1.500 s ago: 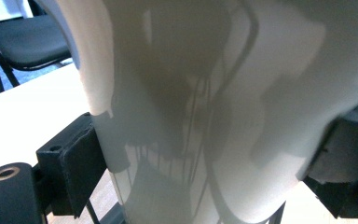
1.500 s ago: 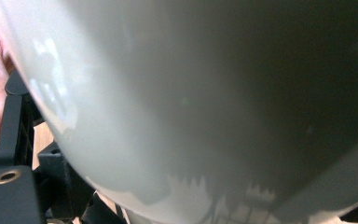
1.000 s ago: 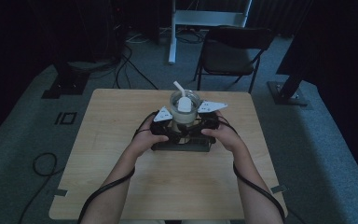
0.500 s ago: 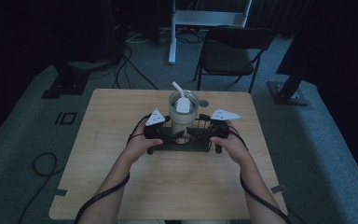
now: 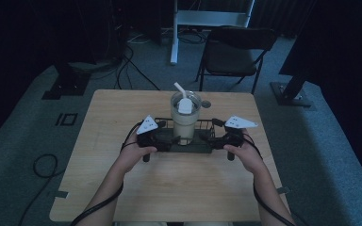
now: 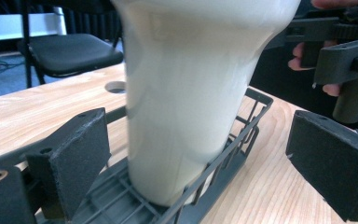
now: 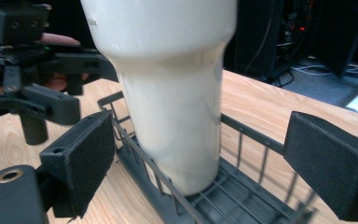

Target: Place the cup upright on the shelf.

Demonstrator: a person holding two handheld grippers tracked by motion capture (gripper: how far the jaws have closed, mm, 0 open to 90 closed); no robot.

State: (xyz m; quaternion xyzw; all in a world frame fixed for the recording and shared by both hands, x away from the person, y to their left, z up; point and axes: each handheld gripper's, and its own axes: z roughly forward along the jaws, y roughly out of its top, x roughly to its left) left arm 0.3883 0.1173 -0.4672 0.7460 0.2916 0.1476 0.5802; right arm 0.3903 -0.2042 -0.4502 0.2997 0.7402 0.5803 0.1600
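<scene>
A cream tumbler (image 5: 183, 123) with a lid and a white straw stands upright in a black wire basket (image 5: 206, 124) at the middle of the wooden table (image 5: 179, 188). My left gripper (image 5: 166, 139) is at the basket's left end and my right gripper (image 5: 213, 138) at its right end. Both point inward at the tumbler. In the left gripper view the tumbler (image 6: 191, 98) rises between the open jaws of my left gripper (image 6: 205, 156), untouched. The right gripper view shows the tumbler (image 7: 172, 102) and the basket (image 7: 251, 135) between the open jaws of my right gripper (image 7: 205, 161).
A black chair (image 5: 235, 52) and a white stand leg (image 5: 174, 33) are on the floor beyond the table. A small round hole (image 5: 206, 103) sits in the tabletop behind the tumbler. Cables trail from both grippers along the forearms.
Both grippers have drawn outward, away from the tumbler, toward the basket's ends and a little toward the person. The tumbler stays in the basket.
</scene>
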